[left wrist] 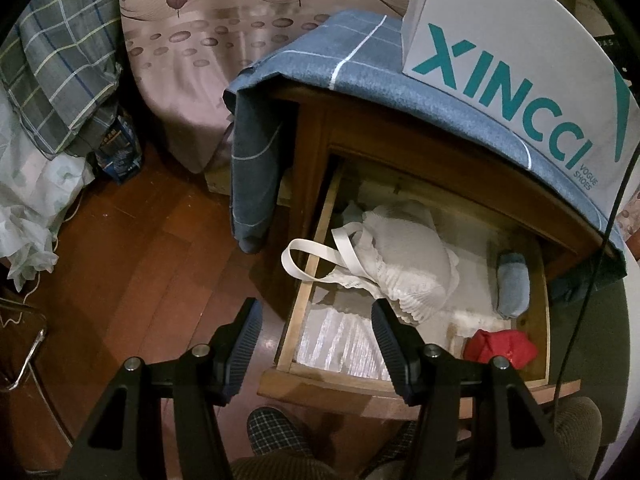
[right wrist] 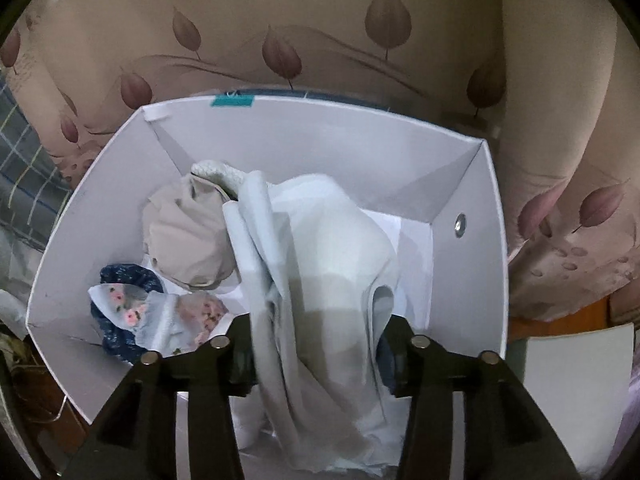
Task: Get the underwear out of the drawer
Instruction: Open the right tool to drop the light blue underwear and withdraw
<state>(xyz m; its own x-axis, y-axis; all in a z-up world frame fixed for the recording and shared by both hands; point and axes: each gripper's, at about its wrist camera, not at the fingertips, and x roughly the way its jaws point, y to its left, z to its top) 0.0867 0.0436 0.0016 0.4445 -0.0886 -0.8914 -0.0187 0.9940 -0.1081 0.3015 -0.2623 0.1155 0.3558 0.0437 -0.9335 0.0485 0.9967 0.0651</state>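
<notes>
In the left wrist view the wooden drawer (left wrist: pixel 302 300) stands pulled out. Inside lie a white lacy bra (left wrist: pixel 400 256) with a strap looped over the left wall, a rolled pale blue piece (left wrist: pixel 512 284) and a red piece (left wrist: pixel 500 348). My left gripper (left wrist: pixel 316 308) hangs open and empty above the drawer's front left corner. In the right wrist view my right gripper (right wrist: pixel 318 324) is over a white shoe box (right wrist: pixel 320 140). Its jaws stand apart, and a pale grey-blue garment (right wrist: pixel 320 248) is draped loosely between them into the box. Beige (right wrist: pixel 188 236), floral (right wrist: pixel 160 312) and navy (right wrist: pixel 120 276) pieces lie beside it.
The shoe box (left wrist: pixel 500 60) sits on a blue cloth (left wrist: pixel 320 52) covering the nightstand top. A bed with a leaf-print sheet (left wrist: pixel 200 40) is behind, plaid bedding (left wrist: pixel 60 60) to the left, wood floor (left wrist: pixel 140 240) below. A person's checked slipper (left wrist: pixel 276 428) is by the drawer front. A black cable (left wrist: pixel 592 280) hangs at the right.
</notes>
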